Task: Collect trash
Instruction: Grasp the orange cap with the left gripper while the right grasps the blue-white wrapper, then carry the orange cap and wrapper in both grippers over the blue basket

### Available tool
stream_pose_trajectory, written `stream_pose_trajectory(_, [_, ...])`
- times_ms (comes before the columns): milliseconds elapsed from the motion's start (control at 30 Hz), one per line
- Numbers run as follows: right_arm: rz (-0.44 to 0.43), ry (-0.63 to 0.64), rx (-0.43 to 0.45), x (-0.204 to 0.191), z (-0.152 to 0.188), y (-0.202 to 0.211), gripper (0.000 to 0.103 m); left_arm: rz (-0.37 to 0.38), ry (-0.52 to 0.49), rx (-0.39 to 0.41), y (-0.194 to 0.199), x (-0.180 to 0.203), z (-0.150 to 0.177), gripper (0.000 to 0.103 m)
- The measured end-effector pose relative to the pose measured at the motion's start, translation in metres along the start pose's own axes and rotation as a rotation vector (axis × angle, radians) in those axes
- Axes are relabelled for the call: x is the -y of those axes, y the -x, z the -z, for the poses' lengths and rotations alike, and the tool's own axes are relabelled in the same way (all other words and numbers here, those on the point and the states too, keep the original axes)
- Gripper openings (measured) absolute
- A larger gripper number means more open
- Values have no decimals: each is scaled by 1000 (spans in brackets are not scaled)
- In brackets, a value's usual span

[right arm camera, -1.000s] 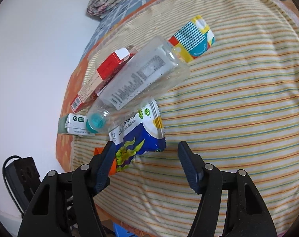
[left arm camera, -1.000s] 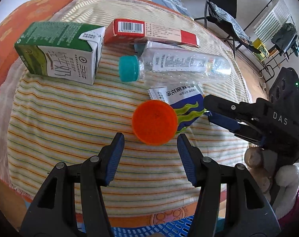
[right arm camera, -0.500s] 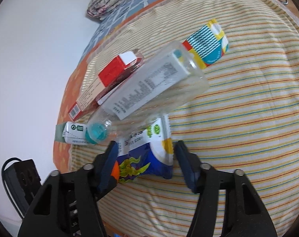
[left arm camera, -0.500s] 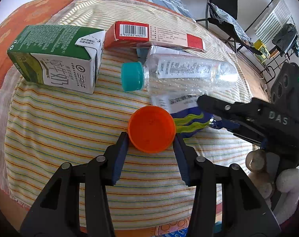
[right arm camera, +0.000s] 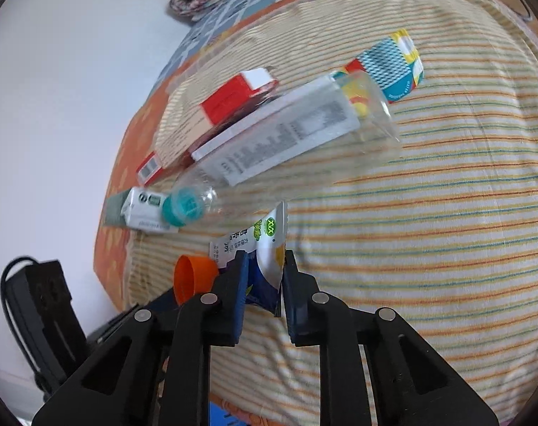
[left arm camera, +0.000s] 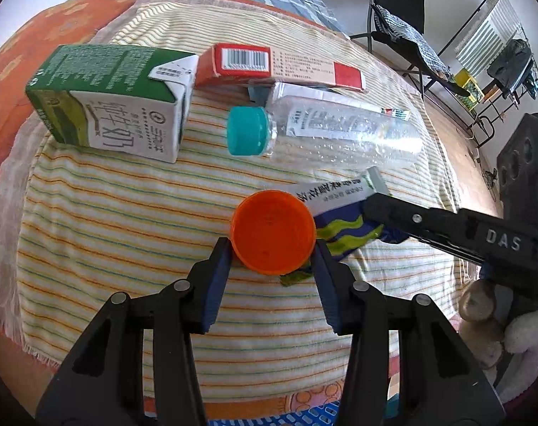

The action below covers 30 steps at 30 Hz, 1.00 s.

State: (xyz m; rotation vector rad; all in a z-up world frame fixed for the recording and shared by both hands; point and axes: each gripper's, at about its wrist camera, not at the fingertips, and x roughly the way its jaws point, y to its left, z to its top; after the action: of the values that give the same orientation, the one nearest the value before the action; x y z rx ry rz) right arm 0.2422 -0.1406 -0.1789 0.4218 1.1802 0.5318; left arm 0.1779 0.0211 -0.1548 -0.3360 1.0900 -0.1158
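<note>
The left hand-held gripper (left arm camera: 272, 257) squeezes a round orange plastic lid (left arm camera: 274, 236) lying flat on the striped cloth (left arm camera: 126, 213). The right hand-held gripper (right arm camera: 265, 277) pinches a blue and white snack wrapper (right arm camera: 265, 259), whose long side points toward the clear plastic bottle (right arm camera: 286, 142).

Bright daylight, fisheye-warped edges, right view seemingly motion-blurred
</note>
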Motion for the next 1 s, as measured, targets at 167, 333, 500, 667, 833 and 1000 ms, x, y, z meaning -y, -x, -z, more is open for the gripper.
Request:
stream_pose_trajectory(167, [30, 77, 43, -12, 6, 19, 14, -8, 0, 18, 12, -4, 3, 47])
stream_pose_trajectory(333, [76, 171, 103, -24, 14, 43, 13, -22, -10, 45, 24, -6, 5, 47])
stream_pose_trajectory(500, [84, 224, 137, -31, 25, 68, 13, -28, -24, 70, 42, -5, 14, 47])
stream_pose_trajectory(667, [101, 277, 148, -36, 41, 83, 13, -23, -45, 84, 58, -1, 26, 47])
stream_pose_trajectory(833, [120, 338, 159, -45, 62, 95, 13, -15, -78, 103, 77, 7, 40, 47])
stream_pose_trajectory(1000, [149, 422, 177, -56, 85, 104, 13, -27, -129, 128, 94, 16, 57, 47])
